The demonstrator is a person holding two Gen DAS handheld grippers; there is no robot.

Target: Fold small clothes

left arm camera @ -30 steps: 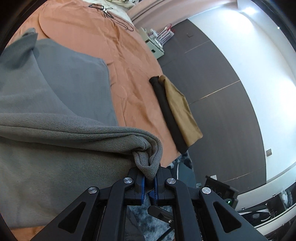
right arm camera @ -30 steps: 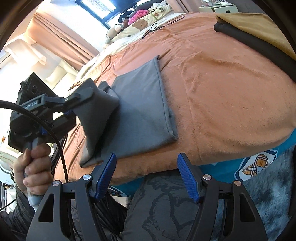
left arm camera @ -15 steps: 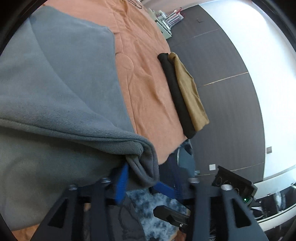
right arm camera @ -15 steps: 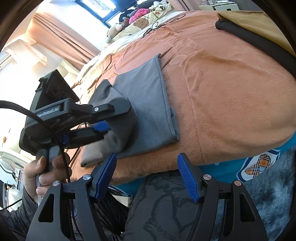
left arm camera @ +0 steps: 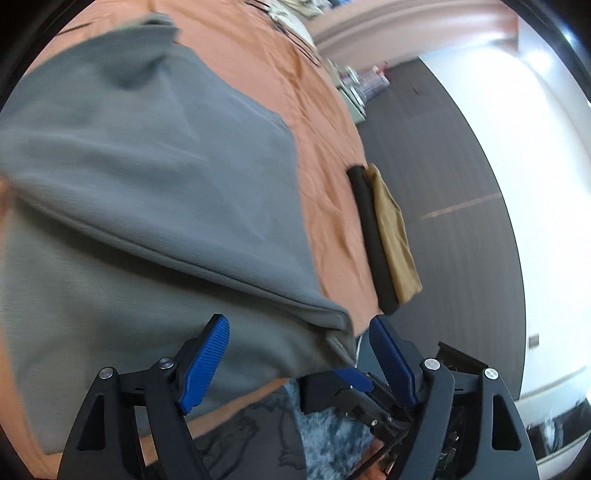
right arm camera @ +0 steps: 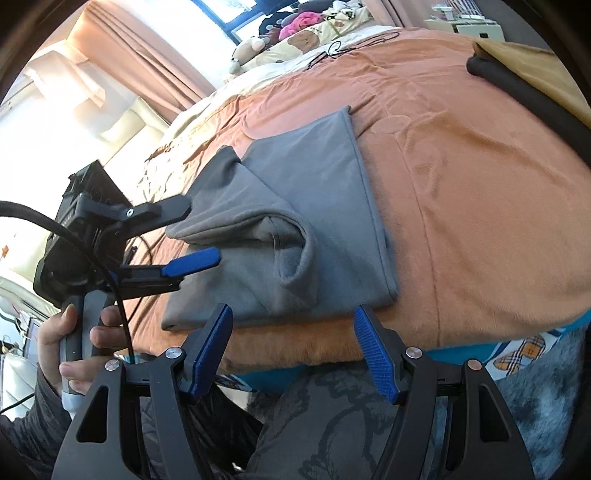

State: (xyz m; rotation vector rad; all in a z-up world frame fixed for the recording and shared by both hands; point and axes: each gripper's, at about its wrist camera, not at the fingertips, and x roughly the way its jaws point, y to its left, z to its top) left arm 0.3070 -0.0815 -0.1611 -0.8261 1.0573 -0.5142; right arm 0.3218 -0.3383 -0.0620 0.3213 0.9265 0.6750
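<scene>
Grey garment (right arm camera: 317, 206) lies folded on the orange bedspread (right arm camera: 461, 177) near the bed's edge. Left gripper (left arm camera: 299, 354) has just been opening, its jaws spread with a fabric corner loose between them. Right gripper (right arm camera: 291, 343) hovers open, holding nothing.

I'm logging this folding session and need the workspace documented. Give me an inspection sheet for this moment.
Surface: bed with orange blanket, wrinkled.
Job's things: grey garment lying partly folded near the bed's front edge; black and tan folded clothes stacked at the far side.
Clutter: stuffed toys at the head of the bed.
Grippers: left gripper open, jaws just opened, cloth edge between them, not pinched; right gripper open, empty.
Cables: black cable on the left gripper; thin cord on the blanket.
Surroundings: curtains, dark floor.
</scene>
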